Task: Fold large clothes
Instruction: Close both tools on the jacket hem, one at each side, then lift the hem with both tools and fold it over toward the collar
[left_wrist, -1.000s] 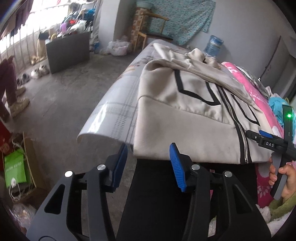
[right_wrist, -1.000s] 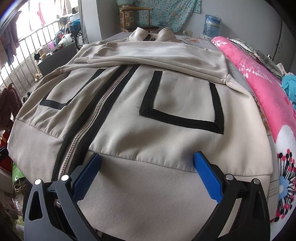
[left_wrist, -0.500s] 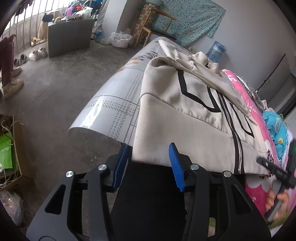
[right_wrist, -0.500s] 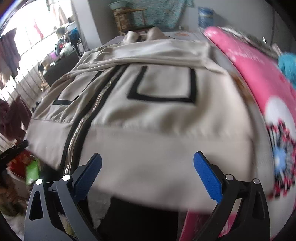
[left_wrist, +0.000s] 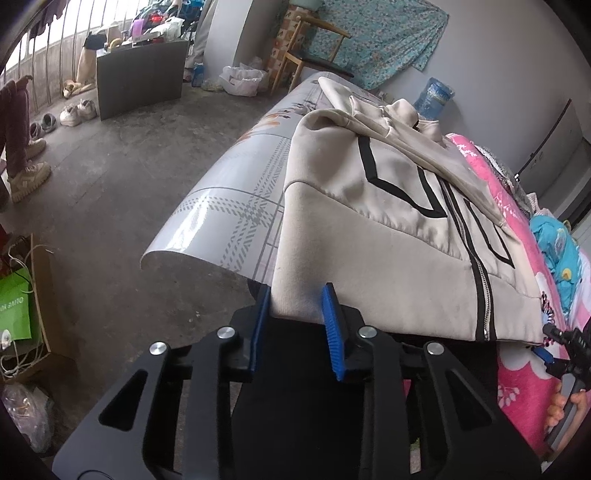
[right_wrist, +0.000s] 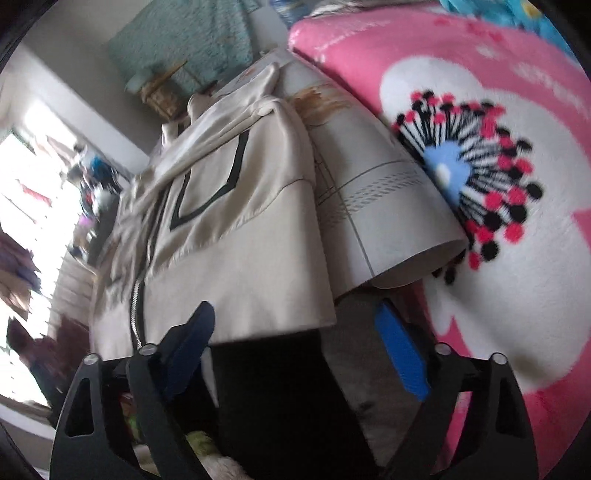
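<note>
A beige zip jacket (left_wrist: 369, 229) with black trim lies front up on the plaid-covered table (left_wrist: 221, 206), its hem hanging over the near edge. My left gripper (left_wrist: 295, 299) is at the hem's left corner. Its jaws are closing with that corner between the blue pads, which do not squeeze it. In the right wrist view the jacket (right_wrist: 240, 240) is tilted and slightly blurred. My right gripper (right_wrist: 295, 310) sits at the hem's right corner, jaws wide but closing, with the corner just ahead of the fingertips. The right gripper (left_wrist: 557, 350) also shows in the left wrist view, held by a hand.
A pink flowered blanket (right_wrist: 480, 110) lies right of the table (right_wrist: 388, 206). Bare floor is to the left, with a box holding a green bag (left_wrist: 14, 306), a dark cabinet (left_wrist: 140, 81) and shoes. A chair (left_wrist: 314, 40) and a water bottle (left_wrist: 432, 96) stand behind the table.
My left jaws have narrowed around the hem's left corner. My right gripper has slid right along the hem to its right corner, rolled, and its jaws have come in slightly.
</note>
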